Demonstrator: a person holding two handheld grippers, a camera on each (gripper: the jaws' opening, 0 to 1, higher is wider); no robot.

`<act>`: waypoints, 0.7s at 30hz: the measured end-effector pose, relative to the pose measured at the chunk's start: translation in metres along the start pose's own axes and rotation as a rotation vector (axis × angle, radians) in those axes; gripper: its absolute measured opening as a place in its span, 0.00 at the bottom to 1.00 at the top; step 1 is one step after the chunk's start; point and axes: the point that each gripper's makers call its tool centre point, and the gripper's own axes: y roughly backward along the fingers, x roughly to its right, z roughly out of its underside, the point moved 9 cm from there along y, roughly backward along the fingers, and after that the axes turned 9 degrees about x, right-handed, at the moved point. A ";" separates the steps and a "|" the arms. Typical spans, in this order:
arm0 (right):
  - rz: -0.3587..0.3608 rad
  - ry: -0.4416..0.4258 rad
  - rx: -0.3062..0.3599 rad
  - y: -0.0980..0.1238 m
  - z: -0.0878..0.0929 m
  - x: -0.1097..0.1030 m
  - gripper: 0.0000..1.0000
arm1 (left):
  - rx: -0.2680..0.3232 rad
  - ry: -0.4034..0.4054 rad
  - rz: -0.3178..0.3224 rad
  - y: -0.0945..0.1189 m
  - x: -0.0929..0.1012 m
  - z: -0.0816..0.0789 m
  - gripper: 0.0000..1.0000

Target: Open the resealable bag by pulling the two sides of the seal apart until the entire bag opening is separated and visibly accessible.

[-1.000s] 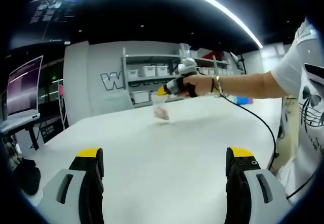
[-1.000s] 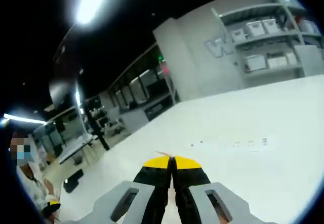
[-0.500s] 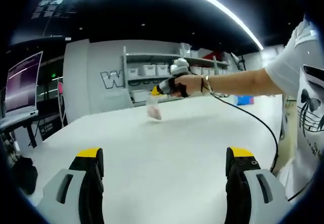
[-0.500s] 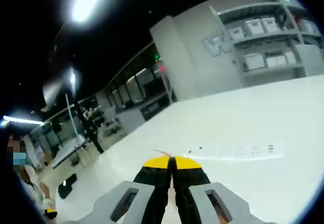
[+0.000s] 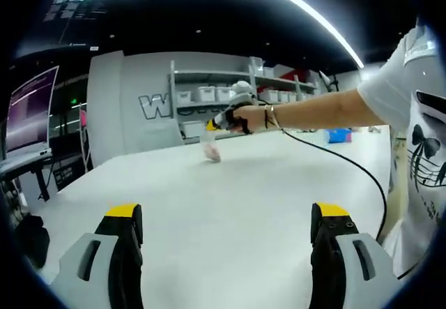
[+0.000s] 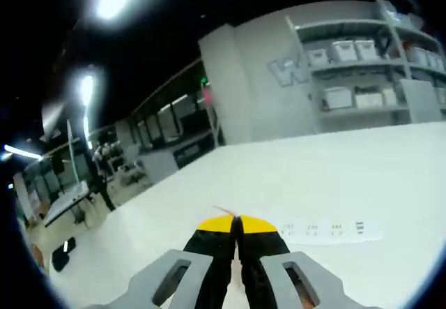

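Two grippers, two different states. Left gripper (image 5: 226, 236): jaws spread wide, yellow-tipped, nothing between them, hovering low over the near part of the white table (image 5: 230, 197). Right gripper (image 6: 235, 227) in its own view: jaws pressed together, with a thin pinkish sliver of film sticking up at the tips; that looks like the bag's top edge, pinched. From the left gripper view, the right gripper (image 5: 217, 122) sits far across the table, held by a hand (image 5: 245, 116) on an outstretched arm coming in from the right, with a black cable (image 5: 341, 166) trailing back along the table toward the person in a white printed T-shirt (image 5: 421, 134). The resealable bag (image 5: 210, 146) hangs below that gripper's tips: small, clear, something pinkish inside, bottom at or just above the tabletop; can't tell whether it touches. Seal state not readable at this distance. The left gripper is well apart from the bag. Background, far side: grey wall with large white lettering (image 5: 155, 107), shelving with white bins (image 5: 205, 96), a blue object (image 5: 339, 135) at the far right of the table, a monitor (image 5: 28, 117) on the left, a long ceiling light strip (image 5: 306, 19). In the right gripper view: a white strip with dark marks (image 6: 327, 229) lies on the table just right of the jaws, same shelving (image 6: 348, 72) far right, desks and clutter far left, too blurred to identify.
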 end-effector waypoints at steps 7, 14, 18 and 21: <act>-0.045 -0.003 -0.044 -0.012 0.034 -0.017 0.00 | -0.013 0.003 -0.006 0.000 -0.001 0.002 1.00; -0.137 0.064 -0.095 -0.016 0.061 -0.038 0.00 | -0.007 0.012 -0.003 -0.001 -0.001 0.004 1.00; -0.191 0.172 -0.110 -0.014 0.070 -0.049 0.00 | -0.005 0.011 -0.003 0.000 -0.001 0.004 1.00; -0.214 0.237 -0.095 -0.010 0.073 -0.054 0.02 | 0.000 0.017 -0.009 0.002 -0.003 0.005 1.00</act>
